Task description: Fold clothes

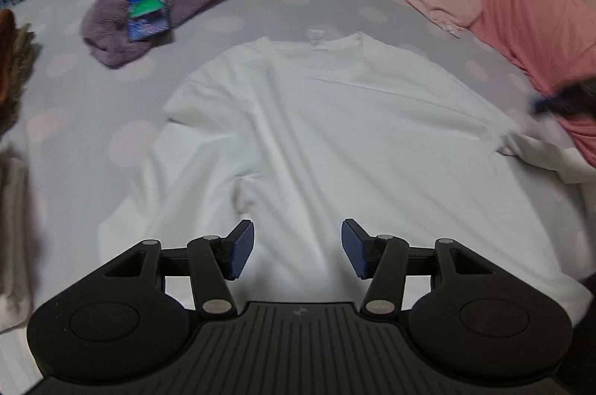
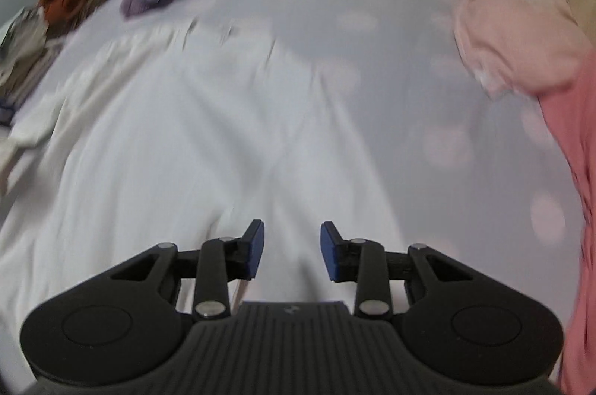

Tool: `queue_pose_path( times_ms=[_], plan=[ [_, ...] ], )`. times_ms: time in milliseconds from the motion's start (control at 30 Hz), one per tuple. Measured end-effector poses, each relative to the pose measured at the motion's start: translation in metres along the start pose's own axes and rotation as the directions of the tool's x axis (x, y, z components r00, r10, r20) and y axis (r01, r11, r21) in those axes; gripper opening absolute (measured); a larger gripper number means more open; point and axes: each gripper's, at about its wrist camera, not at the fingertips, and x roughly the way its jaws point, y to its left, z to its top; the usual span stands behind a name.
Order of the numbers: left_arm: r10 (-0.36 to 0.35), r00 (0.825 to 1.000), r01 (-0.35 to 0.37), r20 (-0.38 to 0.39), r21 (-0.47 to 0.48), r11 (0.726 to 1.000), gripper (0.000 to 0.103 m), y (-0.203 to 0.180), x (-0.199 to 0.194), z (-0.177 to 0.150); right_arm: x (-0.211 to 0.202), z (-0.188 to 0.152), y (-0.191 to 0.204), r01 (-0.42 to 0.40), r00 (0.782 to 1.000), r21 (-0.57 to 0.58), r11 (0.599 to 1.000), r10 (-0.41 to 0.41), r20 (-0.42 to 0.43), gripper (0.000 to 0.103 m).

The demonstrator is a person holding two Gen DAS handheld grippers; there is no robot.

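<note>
White shirt (image 1: 316, 134) flat on bed (image 1: 260, 8), unfolded (collar far). Our left hand-held gripper (image 1: 298, 248) and right hand-held gripper (image 2: 292, 249) hover, jaws apart, empty. Next: we pinch edge for fold.

Lighting: dim, even, indoor; soft shadows only. Glare: none. Distortion: strong fisheye curvature, dark vignetted corners. Blur: left wrist view mostly sharp, smeared at edges; right wrist view motion-blurred throughout, colours muted.
</note>
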Motion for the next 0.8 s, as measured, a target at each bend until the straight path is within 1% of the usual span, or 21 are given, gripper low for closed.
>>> queue_pose_path(
  times_ms=[167, 267, 333, 367, 400, 433, 467, 500, 533, 600, 667, 700, 733, 800],
  plan=[
    [-0.003, 1.000, 0.003, -0.024, 0.006, 1.000, 0.051, -0.001, -0.002, 0.007, 0.056, 0.064, -0.017, -0.019, 1.000, -0.020, 1.000, 0.019, 0.013, 0.037],
    [-0.005, 0.999, 0.006, -0.039, 0.009, 1.000, 0.051, -0.001, -0.004, 0.011, 0.091, 0.087, -0.024, -0.036, 0.999, -0.009, 0.999, 0.036, 0.011, 0.038],
    [-0.006, 0.999, 0.007, -0.048, 0.011, 1.000, 0.051, -0.002, -0.005, 0.014, 0.111, 0.097, -0.031, -0.044, 0.999, 0.005, 0.999, 0.044, -0.001, 0.043],
    [-0.004, 0.999, 0.005, -0.052, 0.012, 1.000, 0.051, 0.000, -0.005, 0.016, 0.119, 0.100, -0.036, -0.047, 0.999, 0.012, 0.999, 0.048, -0.010, 0.047],
    [0.001, 0.999, 0.000, -0.054, 0.012, 1.000, 0.051, 0.002, -0.005, 0.018, 0.126, 0.103, -0.042, -0.049, 0.999, 0.014, 0.999, 0.049, -0.023, 0.053],
    [0.005, 0.998, -0.005, -0.056, 0.012, 1.000, 0.051, 0.004, -0.005, 0.021, 0.135, 0.105, -0.045, -0.051, 0.998, 0.013, 0.999, 0.051, -0.039, 0.056],
    [0.010, 0.998, -0.009, -0.058, 0.012, 1.000, 0.051, 0.007, -0.006, 0.023, 0.143, 0.106, -0.046, -0.051, 0.997, 0.011, 0.999, 0.051, -0.055, 0.059],
    [0.014, 0.998, -0.014, -0.061, 0.012, 1.000, 0.051, 0.009, -0.006, 0.025, 0.150, 0.106, -0.047, -0.052, 0.996, 0.009, 0.999, 0.053, -0.071, 0.058],
    [0.018, 0.998, -0.017, -0.063, 0.010, 1.000, 0.051, 0.011, -0.005, 0.027, 0.157, 0.107, -0.048, -0.059, 0.994, 0.008, 0.998, 0.060, -0.088, 0.056],
    [0.023, 0.997, -0.023, -0.068, 0.003, 1.000, 0.051, 0.015, -0.003, 0.029, 0.165, 0.107, -0.048, -0.092, 0.989, -0.001, 0.996, 0.091, -0.117, 0.014],
    [0.027, 0.997, -0.028, -0.074, -0.005, 1.000, 0.051, 0.019, 0.000, 0.030, 0.165, 0.110, -0.046, -0.120, 0.985, -0.017, 0.993, 0.117, -0.129, 0.007],
    [0.027, 0.996, -0.028, -0.080, -0.006, 1.000, 0.051, 0.020, 0.001, 0.030, 0.163, 0.111, -0.048, -0.128, 0.983, -0.011, 0.992, 0.125, -0.133, 0.005],
    [0.027, 0.996, -0.028, -0.086, -0.006, 1.000, 0.051, 0.020, 0.003, 0.029, 0.161, 0.114, -0.052, -0.127, 0.983, -0.006, 0.992, 0.125, -0.132, 0.005],
    [0.027, 0.995, -0.027, -0.096, -0.006, 1.000, 0.051, 0.020, 0.006, 0.026, 0.155, 0.120, -0.061, -0.091, 0.990, -0.003, 0.996, 0.090, -0.110, 0.004]
  ],
)
